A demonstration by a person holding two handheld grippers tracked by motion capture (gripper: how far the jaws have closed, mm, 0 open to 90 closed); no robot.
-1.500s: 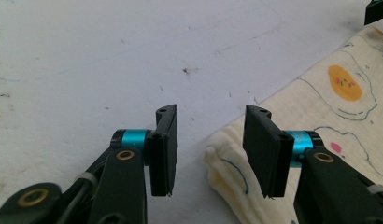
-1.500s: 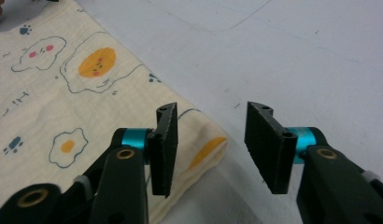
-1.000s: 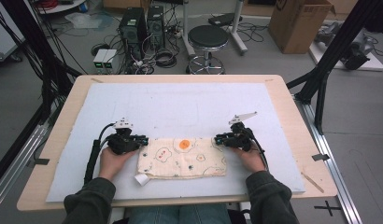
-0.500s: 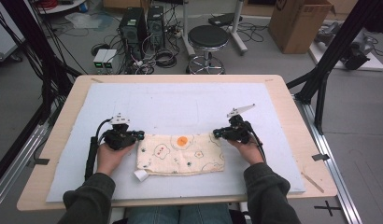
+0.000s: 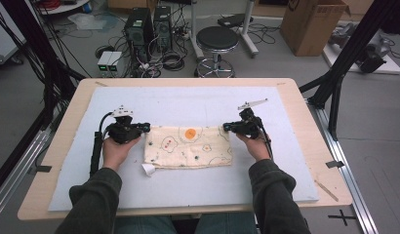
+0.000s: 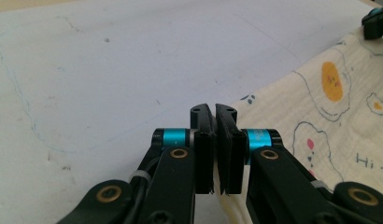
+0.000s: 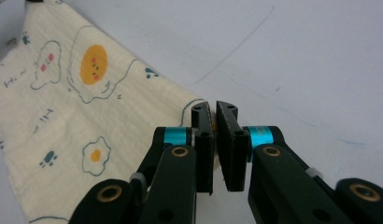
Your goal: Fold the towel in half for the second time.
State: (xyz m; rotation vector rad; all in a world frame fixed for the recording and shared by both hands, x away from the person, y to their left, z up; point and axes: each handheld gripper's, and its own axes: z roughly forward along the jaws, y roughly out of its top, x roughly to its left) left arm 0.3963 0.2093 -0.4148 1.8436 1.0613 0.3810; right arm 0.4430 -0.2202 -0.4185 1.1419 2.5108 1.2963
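A cream cloth (image 5: pixel 188 146) printed with fried eggs lies folded on the pale blue mat (image 5: pixel 188 100). My left gripper (image 5: pixel 147 127) is shut on the cloth's far left corner, and my right gripper (image 5: pixel 226 127) is shut on its far right corner. In the left gripper view the black jaws (image 6: pixel 214 112) stand pressed together with cloth (image 6: pixel 329 121) pinched between them. The right gripper view has the jaws (image 7: pixel 214 109) closed on the cloth's (image 7: pixel 63 107) corner. A white tag (image 5: pixel 148 169) sticks out at the near left corner.
The mat covers most of the wooden table (image 5: pixel 310 122). A thin wooden stick (image 5: pixel 326 190) lies near the table's right front corner. Beyond the far edge stand a stool (image 5: pixel 216 41), computer towers (image 5: pixel 139 24) and a cardboard box (image 5: pixel 315 24).
Both hands have moved away from the person, toward the table's far side, rising slightly. The cloth's far edge went with them and the cloth now lies stretched wider and straighter.
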